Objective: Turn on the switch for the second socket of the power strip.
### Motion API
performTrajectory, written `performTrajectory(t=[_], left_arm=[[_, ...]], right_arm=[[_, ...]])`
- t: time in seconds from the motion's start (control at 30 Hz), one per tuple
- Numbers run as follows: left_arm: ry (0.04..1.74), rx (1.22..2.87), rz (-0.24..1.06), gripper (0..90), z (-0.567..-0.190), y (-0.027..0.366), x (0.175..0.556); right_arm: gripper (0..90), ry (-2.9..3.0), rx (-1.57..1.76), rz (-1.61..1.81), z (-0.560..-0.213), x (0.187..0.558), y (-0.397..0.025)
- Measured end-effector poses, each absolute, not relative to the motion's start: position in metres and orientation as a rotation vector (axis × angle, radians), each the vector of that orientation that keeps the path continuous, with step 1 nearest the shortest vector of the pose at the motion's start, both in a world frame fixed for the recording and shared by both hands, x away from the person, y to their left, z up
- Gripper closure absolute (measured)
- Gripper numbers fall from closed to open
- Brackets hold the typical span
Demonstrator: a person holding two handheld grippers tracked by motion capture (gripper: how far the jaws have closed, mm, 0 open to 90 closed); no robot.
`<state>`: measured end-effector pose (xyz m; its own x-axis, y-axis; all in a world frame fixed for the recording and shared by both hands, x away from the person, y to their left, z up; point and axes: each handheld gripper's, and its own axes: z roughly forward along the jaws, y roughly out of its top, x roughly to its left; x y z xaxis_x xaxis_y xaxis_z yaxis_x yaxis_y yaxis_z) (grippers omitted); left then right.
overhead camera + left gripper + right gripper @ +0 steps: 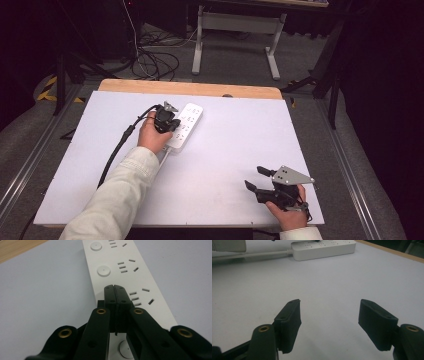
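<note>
A white power strip (pixel 186 126) lies at the back left of the white table top, with several socket groups and round buttons on its face (pixel 125 267). My left gripper (pixel 172 123) hovers right over the strip, its jaws pressed together with nothing between them (pixel 115 287). A white cable (pixel 249 255) leaves the strip's end (pixel 324 248) in the right gripper view. My right gripper (pixel 254 178) rests near the table's front right corner, wide open and empty (pixel 329 315), pointing toward the strip.
The white table top (pixel 225 150) has a wooden strip along its far edge (pixel 190 89). A black cable (pixel 117 147) trails from the left gripper across the table. Beyond the table stand a white desk frame (pixel 235 30) and floor cables (pixel 155 60).
</note>
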<state>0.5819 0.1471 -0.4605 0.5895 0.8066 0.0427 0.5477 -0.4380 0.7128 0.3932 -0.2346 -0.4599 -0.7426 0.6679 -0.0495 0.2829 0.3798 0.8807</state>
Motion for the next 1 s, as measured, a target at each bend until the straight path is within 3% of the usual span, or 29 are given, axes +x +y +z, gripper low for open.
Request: performTrajectory(t=[0.3,0.33,0.63,1.0], left_arm=[[1.085,2.129,0.524,89.1,-0.456,0.146,0.580],[1.097,2.107,0.541,80.8,-0.450,0.148,0.578],[1.075,2.024,0.517,79.6,-0.422,0.158,0.566],[1.001,2.069,0.558,71.4,-0.396,0.153,0.545]], right_arm=[[34.2,2.246,0.824,1.316,-0.460,0.393,-0.234],[34.2,2.249,0.825,1.314,-0.460,0.394,-0.234],[34.2,2.249,0.828,1.315,-0.461,0.394,-0.233],[34.2,2.258,0.832,1.306,-0.462,0.395,-0.232]])
